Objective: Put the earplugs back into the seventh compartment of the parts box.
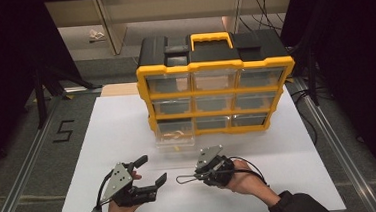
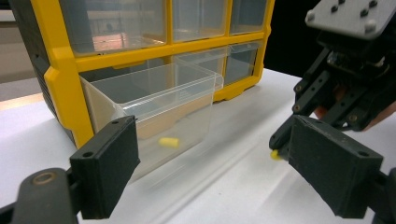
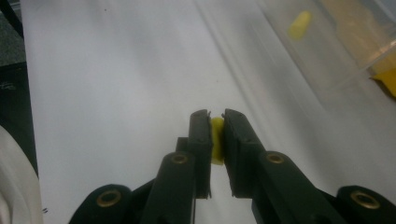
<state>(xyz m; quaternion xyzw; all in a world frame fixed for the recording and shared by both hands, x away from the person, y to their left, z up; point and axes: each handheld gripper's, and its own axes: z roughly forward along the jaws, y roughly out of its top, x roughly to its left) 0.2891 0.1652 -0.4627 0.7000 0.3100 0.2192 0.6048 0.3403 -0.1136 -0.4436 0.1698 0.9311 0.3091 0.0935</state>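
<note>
My right gripper (image 3: 216,122) pinches a small yellow plug (image 3: 216,140).

My left gripper (image 2: 210,172) has its jaws spread wide with nothing between them, just over the white table (image 1: 118,141). Ahead of both grippers sits a clear drawer (image 2: 159,105), pulled out of the bottom row of a yellow and black box (image 1: 216,81). Another yellow plug (image 2: 169,142) lies inside that drawer.
</note>
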